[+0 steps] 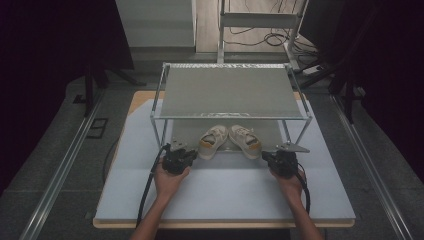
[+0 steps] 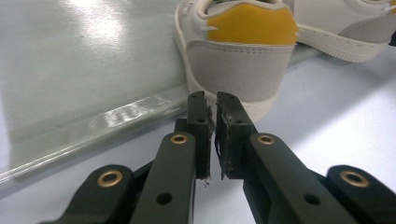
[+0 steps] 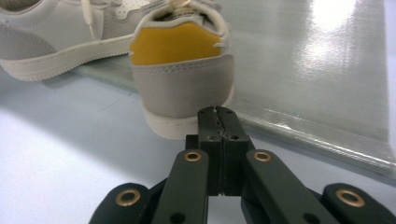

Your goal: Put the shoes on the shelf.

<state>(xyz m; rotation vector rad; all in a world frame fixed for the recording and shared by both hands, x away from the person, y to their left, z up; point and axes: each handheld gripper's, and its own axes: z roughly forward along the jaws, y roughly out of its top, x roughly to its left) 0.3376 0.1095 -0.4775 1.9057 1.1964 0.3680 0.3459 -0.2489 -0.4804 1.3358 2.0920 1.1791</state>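
- Your left gripper point(image 1: 178, 156) sits on the white table mat point(image 1: 225, 190), just short of the left shoe point(image 1: 212, 141). Its fingers point(image 2: 198, 133) are nearly pressed together, with only a thin slit between them and nothing in it.
- In the left gripper view, that shoe's yellow heel tab point(image 2: 252, 23) is straight ahead of the tips, close but not touching. Spread the jaws wide before you advance, or they will just push the heel.
- Both shoes lie side by side with their toes under the low metal rack point(image 1: 230, 92) and their heels poking out over the front edge of its bottom shelf point(image 2: 84, 79). Come in level and low, under the upper shelf.
- The padded collar above the tab looks like the firmest hold; the grey suede heel below it is likely to slip.
- The right shoe point(image 1: 245, 140) lies the same way, with its heel point(image 3: 180, 70) right in front of your right gripper point(image 1: 280, 159).
- That gripper's fingers point(image 3: 210, 140) are shut flat against each other and empty. Open them first, then close on the collar.
- The heels are close together, so keep the two grippers apart as you reach.
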